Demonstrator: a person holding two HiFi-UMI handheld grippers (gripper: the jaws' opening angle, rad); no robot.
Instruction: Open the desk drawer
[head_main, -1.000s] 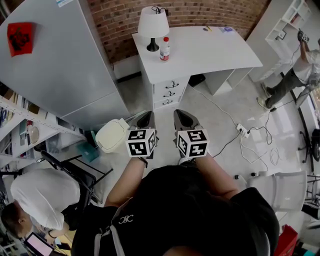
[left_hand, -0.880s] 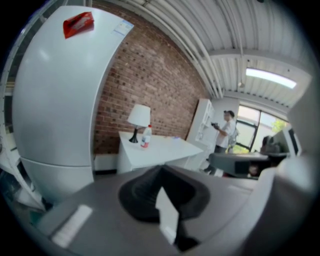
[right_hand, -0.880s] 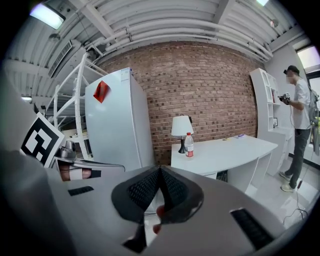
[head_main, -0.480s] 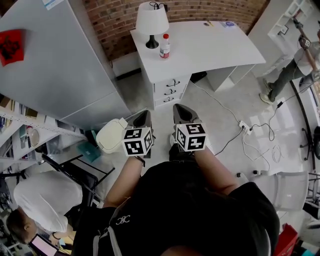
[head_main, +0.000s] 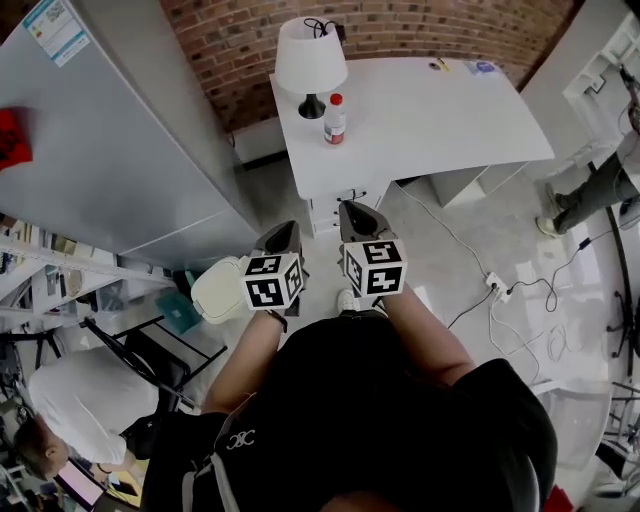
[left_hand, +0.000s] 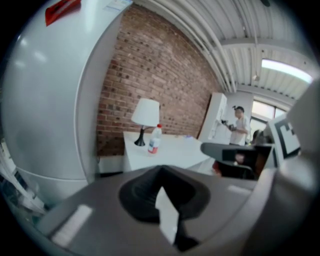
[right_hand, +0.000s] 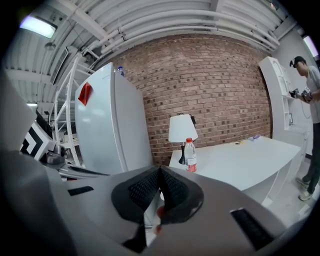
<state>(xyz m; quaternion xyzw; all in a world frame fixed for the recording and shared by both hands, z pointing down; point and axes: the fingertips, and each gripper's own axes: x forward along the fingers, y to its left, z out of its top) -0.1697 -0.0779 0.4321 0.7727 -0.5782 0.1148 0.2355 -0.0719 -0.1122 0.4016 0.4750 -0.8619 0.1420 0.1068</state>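
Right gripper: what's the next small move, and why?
Probably open the right gripper and ease it forward toward the drawer handle: its fingers are shut on nothing, and it hangs short of the desk.

Bright, even indoor light. A strip light (left_hand: 287, 70) glows at 2 o'clock in the left gripper view, another strip light (right_hand: 37, 26) at 10 o'clock in the right. Fisheye bending curves every edge (gripper-view corners go black). The left claw (left_hand: 161, 172) and right claw (right_hand: 160, 172) blur close up; the table (head_main: 430, 100) shines softly.
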